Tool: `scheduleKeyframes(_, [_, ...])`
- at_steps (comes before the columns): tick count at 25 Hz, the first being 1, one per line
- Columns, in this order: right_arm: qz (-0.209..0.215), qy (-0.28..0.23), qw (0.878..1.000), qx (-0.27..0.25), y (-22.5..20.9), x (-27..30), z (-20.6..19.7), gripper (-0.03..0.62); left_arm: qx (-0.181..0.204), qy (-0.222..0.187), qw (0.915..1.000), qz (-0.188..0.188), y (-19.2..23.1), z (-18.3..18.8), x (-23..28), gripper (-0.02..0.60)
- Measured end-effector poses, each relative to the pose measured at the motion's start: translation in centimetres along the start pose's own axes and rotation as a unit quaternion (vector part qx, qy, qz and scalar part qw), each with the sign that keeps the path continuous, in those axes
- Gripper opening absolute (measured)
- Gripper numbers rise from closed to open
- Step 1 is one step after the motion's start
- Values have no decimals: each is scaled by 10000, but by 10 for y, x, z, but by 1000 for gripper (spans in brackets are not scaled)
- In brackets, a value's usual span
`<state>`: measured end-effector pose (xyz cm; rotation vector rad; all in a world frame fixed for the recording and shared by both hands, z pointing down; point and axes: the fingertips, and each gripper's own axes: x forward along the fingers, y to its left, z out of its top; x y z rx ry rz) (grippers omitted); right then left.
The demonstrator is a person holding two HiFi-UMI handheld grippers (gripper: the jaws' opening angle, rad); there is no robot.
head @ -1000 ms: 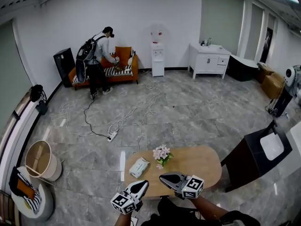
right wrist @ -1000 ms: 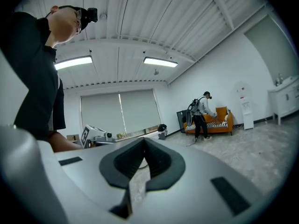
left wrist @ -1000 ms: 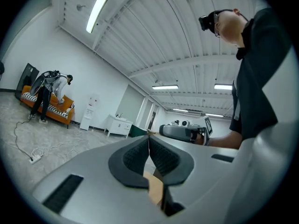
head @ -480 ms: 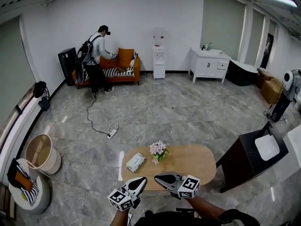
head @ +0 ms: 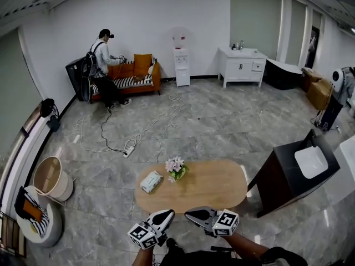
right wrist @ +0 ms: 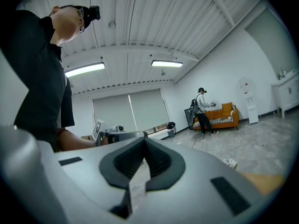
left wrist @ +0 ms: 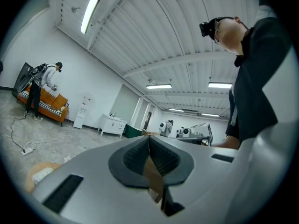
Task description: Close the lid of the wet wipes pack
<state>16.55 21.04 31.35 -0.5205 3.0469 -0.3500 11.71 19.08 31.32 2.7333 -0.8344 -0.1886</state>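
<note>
The wet wipes pack (head: 151, 182) is a pale green-white packet lying on the left part of the oval wooden table (head: 211, 187). It is too small in the head view to tell how its lid stands. My left gripper (head: 168, 213) and right gripper (head: 188, 213) hover side by side at the bottom of that view, short of the table's near edge and well apart from the pack. Seen from their own cameras, the left gripper (left wrist: 149, 139) and the right gripper (right wrist: 143, 139) each have their jaws pressed together with nothing between them.
A small pot of pink-white flowers (head: 176, 168) stands just right of the pack. A dark cabinet with a white sink (head: 294, 173) is right of the table. Cables and a power strip (head: 127, 150) lie on the floor beyond. A person (head: 102, 65) stands by an orange sofa (head: 130, 76).
The view has drawn back from the table. The grippers, earlier over its near edge, now hang short of it. The far person has shifted left.
</note>
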Motion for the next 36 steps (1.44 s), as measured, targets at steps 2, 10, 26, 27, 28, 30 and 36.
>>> scheduleKeyframes(2, [61,-3,9999,137,5,-14,-11,11,-41,80,10000,19,-14,-8,5,16])
scheduleKeyframes(10, [258,-116,9996,40,17,-29,-11,11,-11,326,9995,12,-39,-22,7,17])
scheduleKeyframes(26, [104,-298,9985,-454,68,-21,-9,11,304,318,9985,-335,-59,-37,-41,17])
scheduleKeyframes(27, [123,-272,9981,-536,71,-20,-4,11,343,261,9985,-349,-60,-32,-42,17])
scheduleKeyframes(28, [153,-273,9976,-620,73,-19,2,10,388,203,9983,-374,-62,-25,-41,17])
scheduleKeyframes(30, [186,-295,9970,-695,73,-15,8,11,434,112,9984,-333,-58,-14,-44,17])
scheduleKeyframes(36, [118,-217,9979,-607,48,27,5,10,378,4,9992,-153,-6,2,-56,17])
